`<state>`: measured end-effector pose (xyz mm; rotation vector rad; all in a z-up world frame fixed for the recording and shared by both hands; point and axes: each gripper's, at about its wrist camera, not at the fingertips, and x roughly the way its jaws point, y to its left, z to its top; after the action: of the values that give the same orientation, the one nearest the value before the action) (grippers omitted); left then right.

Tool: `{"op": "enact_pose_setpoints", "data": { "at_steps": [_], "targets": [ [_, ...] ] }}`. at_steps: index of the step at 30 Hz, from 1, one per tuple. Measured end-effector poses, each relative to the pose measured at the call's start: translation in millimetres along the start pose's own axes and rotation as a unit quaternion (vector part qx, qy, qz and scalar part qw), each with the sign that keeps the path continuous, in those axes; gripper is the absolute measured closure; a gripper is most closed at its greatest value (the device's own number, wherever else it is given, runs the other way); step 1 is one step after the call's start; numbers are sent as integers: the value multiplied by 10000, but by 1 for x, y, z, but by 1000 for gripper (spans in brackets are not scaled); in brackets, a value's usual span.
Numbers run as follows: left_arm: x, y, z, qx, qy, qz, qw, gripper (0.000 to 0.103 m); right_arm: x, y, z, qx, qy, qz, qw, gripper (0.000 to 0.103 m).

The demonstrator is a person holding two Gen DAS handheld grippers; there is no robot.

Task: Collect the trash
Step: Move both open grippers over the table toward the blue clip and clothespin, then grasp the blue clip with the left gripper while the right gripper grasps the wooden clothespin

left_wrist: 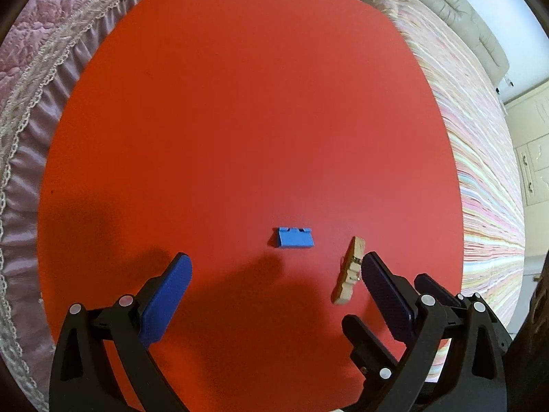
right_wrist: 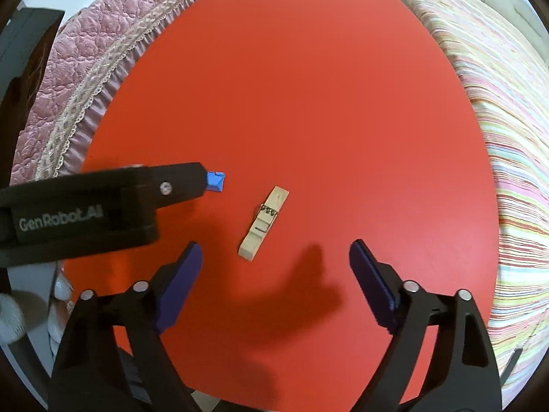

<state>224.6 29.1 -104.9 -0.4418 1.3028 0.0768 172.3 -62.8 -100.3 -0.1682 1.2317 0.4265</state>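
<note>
A small blue plastic piece (left_wrist: 295, 238) lies on the red table (left_wrist: 240, 103), just ahead of my open left gripper (left_wrist: 276, 274). A wooden clothespin (left_wrist: 347, 271) lies to its right, close beside the left gripper's right finger (left_wrist: 384, 292). In the right wrist view the clothespin (right_wrist: 264, 223) lies ahead of my open, empty right gripper (right_wrist: 274, 261), slightly left of centre. The blue piece (right_wrist: 216, 182) shows there half hidden behind the left gripper's body (right_wrist: 103, 206), which reaches in from the left.
The red table (right_wrist: 308, 86) stands between a pink quilted bed cover with a lace frill (right_wrist: 85, 68) on the left and a striped bed cover (right_wrist: 507, 137) on the right. A beige cushion (left_wrist: 463, 17) and white cabinets (left_wrist: 535, 144) are at the far right.
</note>
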Motion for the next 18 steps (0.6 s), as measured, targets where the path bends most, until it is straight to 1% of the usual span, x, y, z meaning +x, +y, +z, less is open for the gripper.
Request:
{"op": "enact_pose_setpoints", "data": {
  "at_steps": [2, 4, 5, 6, 8, 11, 12, 14, 16, 18],
  "targets": [
    [4, 1, 3, -50, 21, -20, 10000, 8, 3, -1, 0, 34, -10, -6, 10000, 28],
    [5, 1, 5, -23, 15, 42, 10000, 10, 6, 0, 0, 58, -10, -31, 10000, 34],
    [8, 0, 5, -28, 48, 38, 10000, 17, 8, -1, -1, 70, -4, -29, 10000, 36],
    [10, 0, 6, -50, 61, 45, 10000, 22, 10, -1, -1, 86, -3, -23, 10000, 39],
    [12, 1, 6, -57, 54, 86, 9999, 25, 13, -1, -2, 115, -14, -14, 9999, 43],
    [16, 0, 7, -92, 48, 56, 9999, 33, 17, 0, 0, 144, -5, -13, 9999, 50],
    [15, -1, 7, -70, 2, 88, 9999, 34, 19, 1, 0, 137, -13, -37, 9999, 53],
    [16, -2, 7, -77, -21, 61, 9999, 35, 19, 3, 1, 111, -43, -65, 9999, 56],
    [15, -6, 7, -18, -47, 130, 9999, 41, 20, 4, 2, 88, -55, -81, 9999, 65],
    [14, -7, 6, 10, -66, 192, 9998, 57, 20, 7, 3, 60, -51, -40, 10000, 71]
  ]
}}
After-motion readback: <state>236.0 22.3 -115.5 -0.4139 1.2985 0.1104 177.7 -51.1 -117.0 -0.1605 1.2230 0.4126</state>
